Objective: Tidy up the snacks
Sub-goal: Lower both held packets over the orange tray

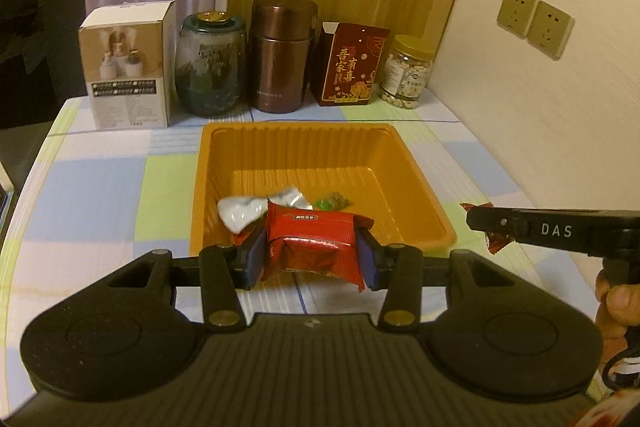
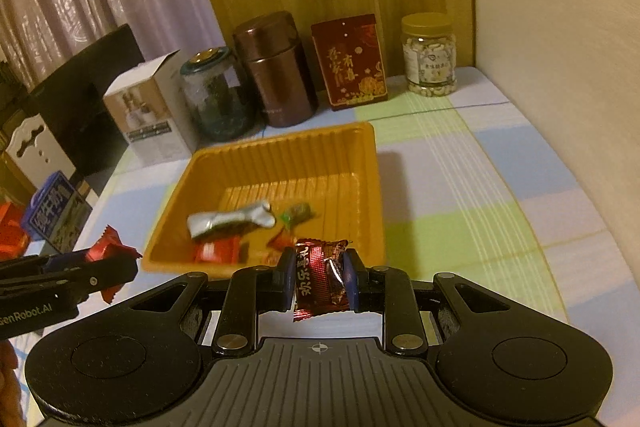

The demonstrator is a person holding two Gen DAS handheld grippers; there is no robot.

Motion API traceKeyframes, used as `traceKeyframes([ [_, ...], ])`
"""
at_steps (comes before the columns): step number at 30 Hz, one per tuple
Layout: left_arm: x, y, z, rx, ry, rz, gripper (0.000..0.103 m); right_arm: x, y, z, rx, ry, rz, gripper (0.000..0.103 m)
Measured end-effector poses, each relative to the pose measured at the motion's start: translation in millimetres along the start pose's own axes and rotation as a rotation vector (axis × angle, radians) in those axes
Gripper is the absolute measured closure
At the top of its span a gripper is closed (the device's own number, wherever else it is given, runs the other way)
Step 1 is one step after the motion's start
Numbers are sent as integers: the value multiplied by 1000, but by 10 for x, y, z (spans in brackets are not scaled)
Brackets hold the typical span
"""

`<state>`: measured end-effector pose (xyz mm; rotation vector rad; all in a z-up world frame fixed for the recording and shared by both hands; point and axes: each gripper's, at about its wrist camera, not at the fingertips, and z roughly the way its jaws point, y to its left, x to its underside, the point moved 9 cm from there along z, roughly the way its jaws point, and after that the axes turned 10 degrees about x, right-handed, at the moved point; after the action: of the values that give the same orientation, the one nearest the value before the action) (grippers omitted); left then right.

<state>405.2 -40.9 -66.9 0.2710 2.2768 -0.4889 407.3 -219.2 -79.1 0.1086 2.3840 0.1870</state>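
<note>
The left gripper pinches a plump red snack packet crosswise between its pads, hanging just over the near rim of the orange tray. The right gripper, narrower, clamps a dark red foil candy before the tray's near edge. Both loads sit just short of the tray, where a silver wrapper and small sweets already lie.
</note>
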Motion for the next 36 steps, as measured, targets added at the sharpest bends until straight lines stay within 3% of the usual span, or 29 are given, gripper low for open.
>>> traceKeyframes([
  [8, -228, 91, 404, 9, 15, -4, 60, -257, 7, 369, -21, 27, 26, 78],
  [16, -300, 152, 690, 21, 28, -8, 59, -281, -44, 588, -5, 48, 51, 78],
  [18, -305, 176, 764, 22, 23, -17, 52, -256, -61, 624, -1, 53, 50, 78],
  [19, -300, 196, 795, 17, 26, -25, 36, -238, -68, 637, -1, 56, 48, 78],
  [20, -295, 216, 810, 12, 26, -33, 33, -221, -76, 646, 1, 58, 46, 78],
  [36, -175, 367, 632, -1, 10, -57, 33, -282, 86, 687, -29, 47, 30, 78],
])
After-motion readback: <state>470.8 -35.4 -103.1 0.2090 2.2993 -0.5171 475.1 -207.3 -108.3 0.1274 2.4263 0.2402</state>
